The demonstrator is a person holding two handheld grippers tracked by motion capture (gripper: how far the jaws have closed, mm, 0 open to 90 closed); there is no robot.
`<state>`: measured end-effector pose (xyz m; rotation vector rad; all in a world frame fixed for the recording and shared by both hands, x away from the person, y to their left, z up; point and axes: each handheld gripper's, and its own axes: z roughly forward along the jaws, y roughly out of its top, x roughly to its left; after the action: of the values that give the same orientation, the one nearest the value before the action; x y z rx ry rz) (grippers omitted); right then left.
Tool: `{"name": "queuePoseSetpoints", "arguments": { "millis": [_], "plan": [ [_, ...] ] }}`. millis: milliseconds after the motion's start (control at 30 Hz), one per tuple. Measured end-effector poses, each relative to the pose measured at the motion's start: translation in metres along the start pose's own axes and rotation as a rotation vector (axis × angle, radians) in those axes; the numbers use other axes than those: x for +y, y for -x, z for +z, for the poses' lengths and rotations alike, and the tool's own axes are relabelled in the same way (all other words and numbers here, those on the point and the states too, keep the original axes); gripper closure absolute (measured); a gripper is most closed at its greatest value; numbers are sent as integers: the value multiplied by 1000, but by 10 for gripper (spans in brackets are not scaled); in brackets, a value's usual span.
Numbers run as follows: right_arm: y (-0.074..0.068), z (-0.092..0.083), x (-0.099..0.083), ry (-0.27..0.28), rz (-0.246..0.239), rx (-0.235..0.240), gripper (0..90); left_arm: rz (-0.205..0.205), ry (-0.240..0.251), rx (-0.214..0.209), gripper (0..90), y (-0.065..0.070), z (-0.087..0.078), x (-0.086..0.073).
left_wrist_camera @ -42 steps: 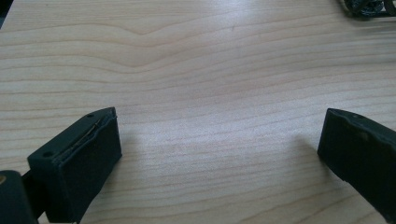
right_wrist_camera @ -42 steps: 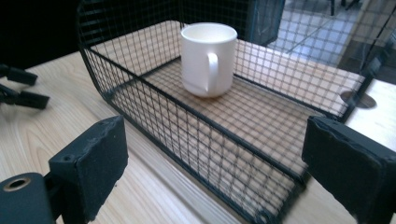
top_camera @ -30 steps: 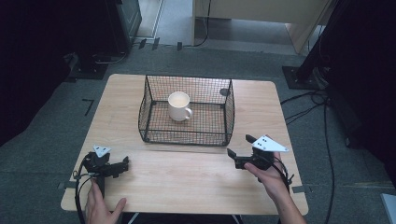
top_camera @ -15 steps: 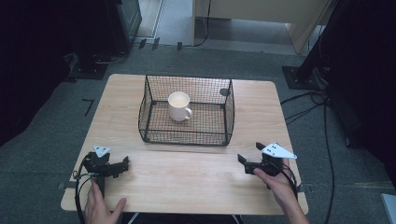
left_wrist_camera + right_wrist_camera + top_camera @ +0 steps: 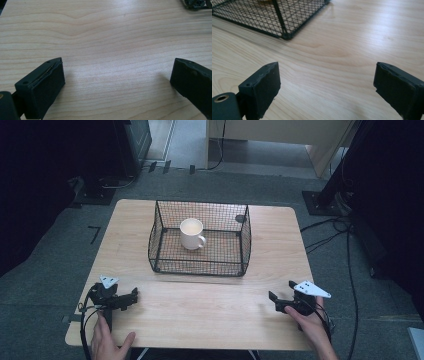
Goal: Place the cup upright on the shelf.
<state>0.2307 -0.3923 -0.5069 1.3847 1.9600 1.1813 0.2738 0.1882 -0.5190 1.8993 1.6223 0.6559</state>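
Looking down, you saw the mug [image 5: 192,233] inside the basket [image 5: 200,265]; both gripper views showed released fingers [image 5: 41,86] [image 5: 260,87] over bare worktop [image 5: 210,305].

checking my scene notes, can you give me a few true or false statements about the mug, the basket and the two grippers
1. The white mug stands upright inside the black wire basket. True.
2. The right gripper is shut on the mug. False: its fingers are apart, with bare table between them.
3. The left gripper is open near the table's front edge. True.
4. The mug lies tipped over beside the basket. False: it is upright, inside it.
5. Both grippers are apart from the basket. True.
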Motion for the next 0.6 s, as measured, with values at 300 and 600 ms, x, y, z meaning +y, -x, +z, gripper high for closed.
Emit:
{"name": "queuePoseSetpoints", "arguments": {
  "millis": [300,600],
  "plan": [
    [9,4,-16,-119,-4,-70,71,0,0,0,0,0,0,0],
    [6,10,-16,-199,-22,-103,58,0,0,0,0,0,0,0]
  ]
}}
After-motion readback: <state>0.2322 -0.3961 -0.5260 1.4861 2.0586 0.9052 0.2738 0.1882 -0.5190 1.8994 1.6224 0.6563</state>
